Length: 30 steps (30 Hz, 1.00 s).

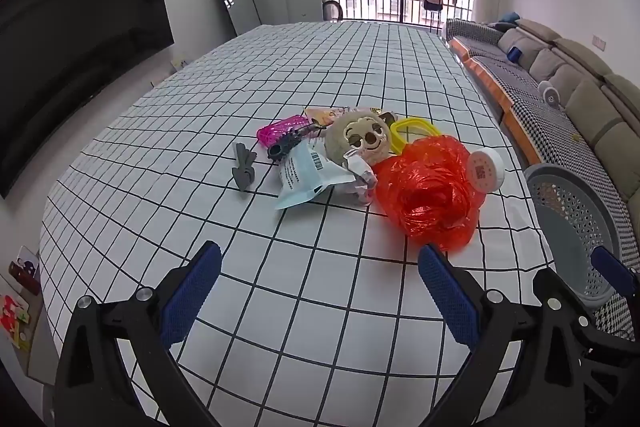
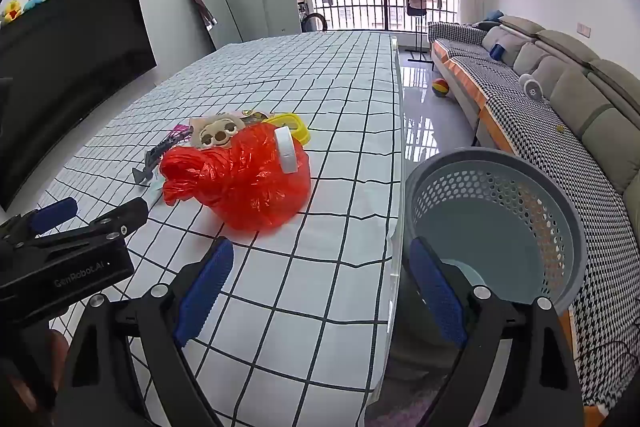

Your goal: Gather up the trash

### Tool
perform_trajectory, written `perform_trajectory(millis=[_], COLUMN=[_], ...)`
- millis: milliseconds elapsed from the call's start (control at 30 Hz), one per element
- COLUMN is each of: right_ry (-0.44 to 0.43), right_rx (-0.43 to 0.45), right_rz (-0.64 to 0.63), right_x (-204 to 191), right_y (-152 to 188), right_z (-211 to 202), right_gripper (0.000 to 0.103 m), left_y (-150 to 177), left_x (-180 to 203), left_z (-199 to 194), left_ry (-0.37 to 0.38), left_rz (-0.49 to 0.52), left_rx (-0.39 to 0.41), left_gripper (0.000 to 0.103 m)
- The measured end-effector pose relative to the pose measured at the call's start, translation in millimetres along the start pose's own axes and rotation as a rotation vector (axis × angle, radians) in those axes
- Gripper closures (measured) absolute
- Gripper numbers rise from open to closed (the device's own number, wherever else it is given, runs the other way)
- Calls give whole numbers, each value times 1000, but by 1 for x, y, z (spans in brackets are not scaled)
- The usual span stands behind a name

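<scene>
A crumpled red plastic bag (image 1: 430, 187) lies on the checked tablecloth, also in the right wrist view (image 2: 244, 183). A pale blue wrapper (image 1: 306, 175) and a crumpled white paper (image 1: 362, 173) lie left of it. A white round lid (image 1: 486, 169) leans against the bag (image 2: 286, 149). A grey perforated bin (image 2: 496, 227) stands off the table's right edge (image 1: 572, 223). My left gripper (image 1: 320, 291) is open and empty, short of the pile. My right gripper (image 2: 320, 283) is open and empty over the table edge.
A plush toy (image 1: 360, 139), a pink comb (image 1: 280, 131), a black brush (image 1: 288, 145), a grey clip (image 1: 244, 167) and a yellow ring-shaped item (image 1: 412, 131) sit in the pile. A sofa (image 2: 560, 83) runs along the right; a ball (image 2: 440, 87) lies on the floor.
</scene>
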State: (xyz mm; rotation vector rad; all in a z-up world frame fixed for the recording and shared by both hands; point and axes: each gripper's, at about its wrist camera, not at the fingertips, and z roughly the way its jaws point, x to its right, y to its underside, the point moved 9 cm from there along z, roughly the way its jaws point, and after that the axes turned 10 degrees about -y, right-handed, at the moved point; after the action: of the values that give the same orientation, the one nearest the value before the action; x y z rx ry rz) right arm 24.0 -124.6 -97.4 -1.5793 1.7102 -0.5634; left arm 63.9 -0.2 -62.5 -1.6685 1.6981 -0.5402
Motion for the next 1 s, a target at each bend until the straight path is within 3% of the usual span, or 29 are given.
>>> perform_trajectory(millis=[1000], right_ry=[12], right_rx=[-6], right_rz=[20], right_x=[10], right_y=[-3], right_z=[7], right_gripper=[18], left_y=[-4], left_x=[-2], left_z=[14], left_ry=[-10], left_rz=[4], left_rx=[-17], left_gripper=[6])
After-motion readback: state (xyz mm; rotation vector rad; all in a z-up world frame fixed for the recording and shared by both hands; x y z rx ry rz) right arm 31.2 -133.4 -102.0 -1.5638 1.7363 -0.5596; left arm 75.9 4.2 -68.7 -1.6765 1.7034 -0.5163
